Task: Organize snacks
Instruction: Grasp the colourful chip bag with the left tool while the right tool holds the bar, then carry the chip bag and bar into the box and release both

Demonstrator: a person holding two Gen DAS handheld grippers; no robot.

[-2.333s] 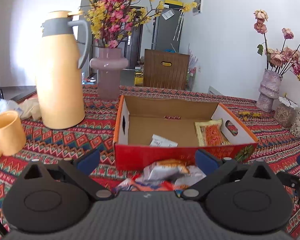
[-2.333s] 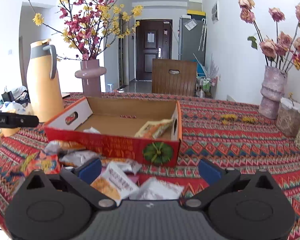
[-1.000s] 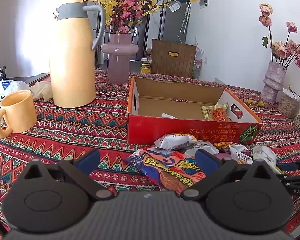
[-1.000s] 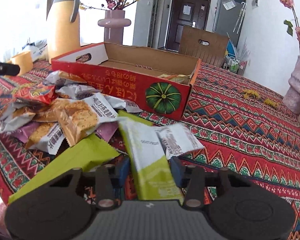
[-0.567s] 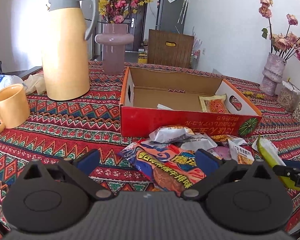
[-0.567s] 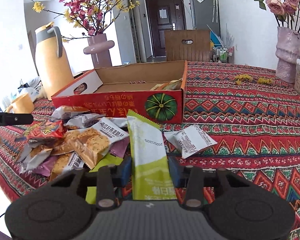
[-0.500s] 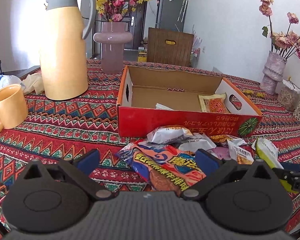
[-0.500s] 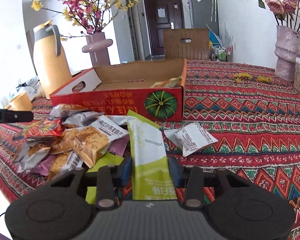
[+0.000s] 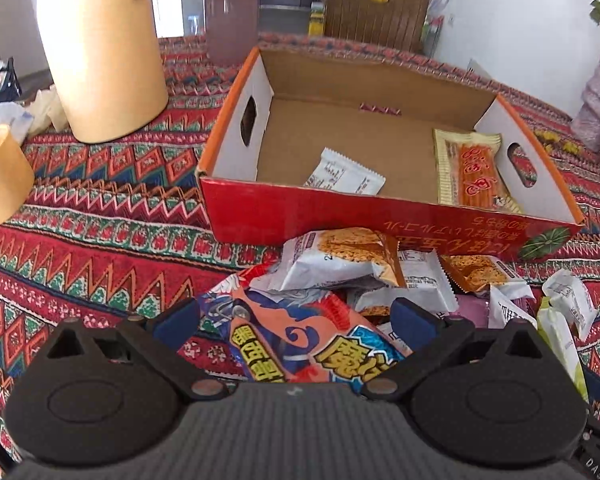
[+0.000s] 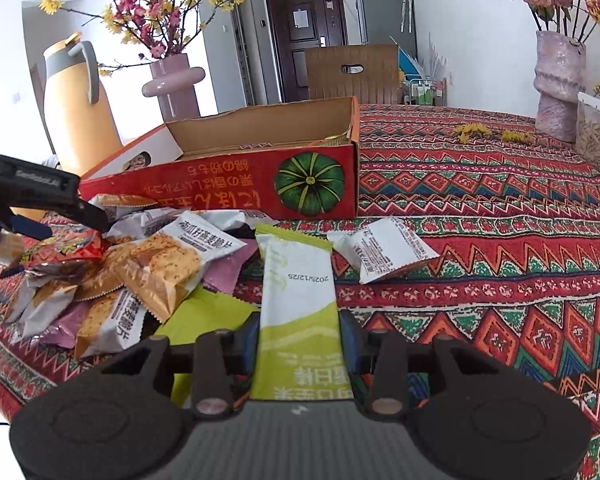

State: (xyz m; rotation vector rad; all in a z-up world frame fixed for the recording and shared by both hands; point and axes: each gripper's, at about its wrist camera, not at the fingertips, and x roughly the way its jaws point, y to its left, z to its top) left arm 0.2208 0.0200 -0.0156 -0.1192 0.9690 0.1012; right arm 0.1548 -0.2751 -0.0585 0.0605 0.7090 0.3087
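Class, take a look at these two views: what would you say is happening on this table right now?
A person is sorting snack packets into a red cardboard box using two handheld grippers. The right gripper is shut on a green-and-white packet, held clear of the pile. The left gripper is open and hangs over an orange-and-blue packet in the pile in front of the box. Only two packets lie inside the box; most snacks sit on the patterned tablecloth.
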